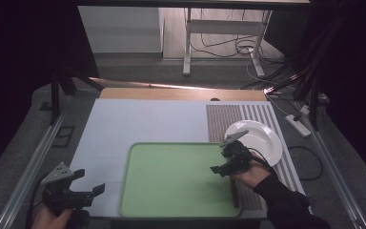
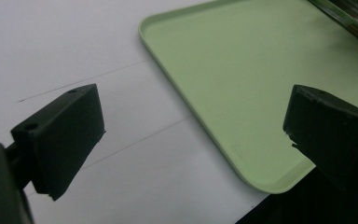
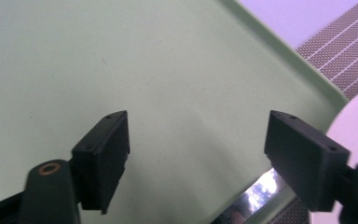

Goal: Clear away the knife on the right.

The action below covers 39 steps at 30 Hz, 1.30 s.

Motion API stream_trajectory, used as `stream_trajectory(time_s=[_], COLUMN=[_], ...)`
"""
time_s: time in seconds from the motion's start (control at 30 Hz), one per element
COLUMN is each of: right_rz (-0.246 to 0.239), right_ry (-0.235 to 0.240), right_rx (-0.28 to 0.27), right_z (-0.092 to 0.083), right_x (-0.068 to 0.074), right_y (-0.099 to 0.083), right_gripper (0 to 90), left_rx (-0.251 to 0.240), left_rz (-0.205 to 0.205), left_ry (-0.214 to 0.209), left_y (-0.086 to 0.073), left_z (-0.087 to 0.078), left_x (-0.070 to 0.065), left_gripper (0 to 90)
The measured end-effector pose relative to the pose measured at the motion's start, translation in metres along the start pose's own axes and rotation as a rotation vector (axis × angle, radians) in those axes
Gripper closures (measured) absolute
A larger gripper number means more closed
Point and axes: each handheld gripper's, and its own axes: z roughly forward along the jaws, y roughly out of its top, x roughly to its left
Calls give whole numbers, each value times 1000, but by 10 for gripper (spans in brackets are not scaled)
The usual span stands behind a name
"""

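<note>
1. High view puts one pale green tray (image 1: 178, 179) in the lower middle of the frame — flat, smooth, rounded at the corners, with a low raised rim and nothing on it. Its right edge is partly covered by the right gripper (image 1: 223, 164) and the hand behind it.
2. That gripper hovers over the tray's right part, jaws spread wide with nothing between them. In the right gripper view the two black blocky pads frame bare green surface, and a shiny strip at the bottom edge is too blurred to identify.
3. One white round plate (image 1: 259, 140) sits at centre right, just beside the tray's upper right corner, on a brown striped woven mat (image 1: 228, 121). The gripper hides the plate's lower left rim.
4. The left gripper (image 1: 88, 191) rests in the lower left corner over the white table cover (image 1: 124, 124), well apart from the plate. Its jaws also stand wide and empty — the left gripper view cuts off the right pad at the frame edge, with the tray's near corner between the pads.
</note>
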Motion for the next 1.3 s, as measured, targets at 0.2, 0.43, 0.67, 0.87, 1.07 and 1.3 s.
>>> stream_trajectory(time_s=[0.2, 0.43, 0.67, 0.87, 1.07, 1.3], right_rz=[2, 12, 32, 42, 54, 71], right_ry=[5, 14, 12, -8, -52, -75], right_rx=[-9, -45, -65, -71, -83, -116], right_z=[-4, -14, -21, -23, -27, -33], right_x=[1, 1, 2, 3, 2, 0], right_y=[0, -1, -6, -12, -18, -26], right_gripper=[200, 152, 115, 66, 12, 0], left_rx=[-2, -7, -16, -17, -23, -24], left_rz=[-4, -9, -18, -25, -38, -37], left_ry=[-3, -7, -11, -7, -8, -11], left_y=[0, 0, -1, -1, -1, -1], left_z=[0, -1, -2, -2, -2, -2], left_x=[0, 1, 2, 3, 4, 4], left_gripper=[47, 47, 48, 38, 31, 25])
